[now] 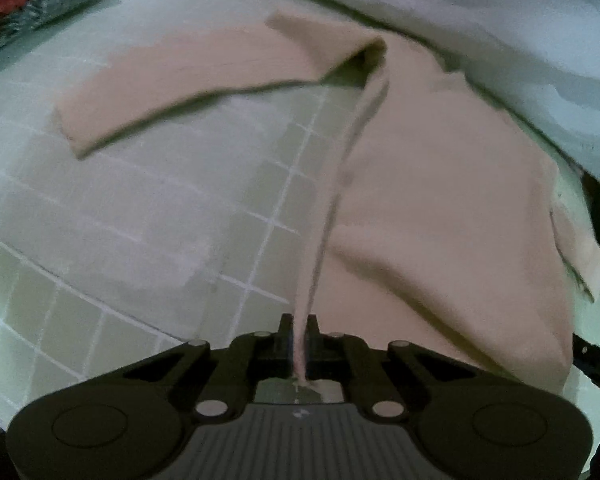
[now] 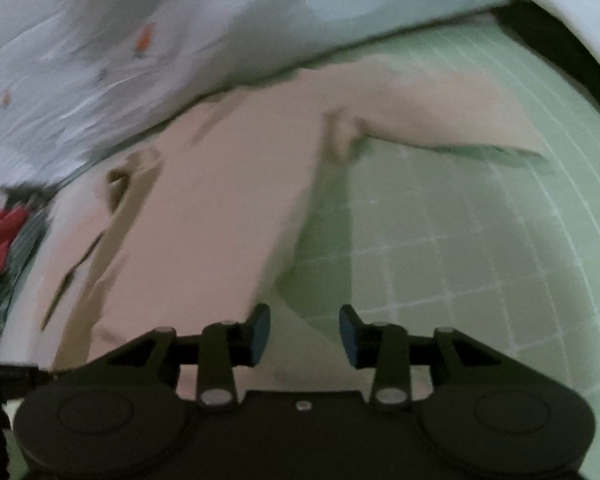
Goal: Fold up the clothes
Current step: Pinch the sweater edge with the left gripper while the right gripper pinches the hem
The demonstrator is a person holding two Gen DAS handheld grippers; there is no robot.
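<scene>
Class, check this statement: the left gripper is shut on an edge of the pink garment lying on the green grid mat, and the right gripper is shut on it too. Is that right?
Not quite. The right gripper is open: the right wrist view shows its fingers apart with nothing between them. The left gripper is indeed shut on an edge of the pink garment on the green grid mat.

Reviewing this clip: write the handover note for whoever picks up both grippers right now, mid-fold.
Left gripper: shut on a raised edge of the pink garment, which runs taut up from the jaws.
Right gripper: open, holding nothing, hovering above the garment's edge and the green grid mat.
Garment: spread on the mat, one sleeve lying out flat; a white printed cloth lies behind it.
Done: the edge is lifted.
Left: no finished fold shows yet; probably carry the held edge across and deal with the sleeve.
</scene>
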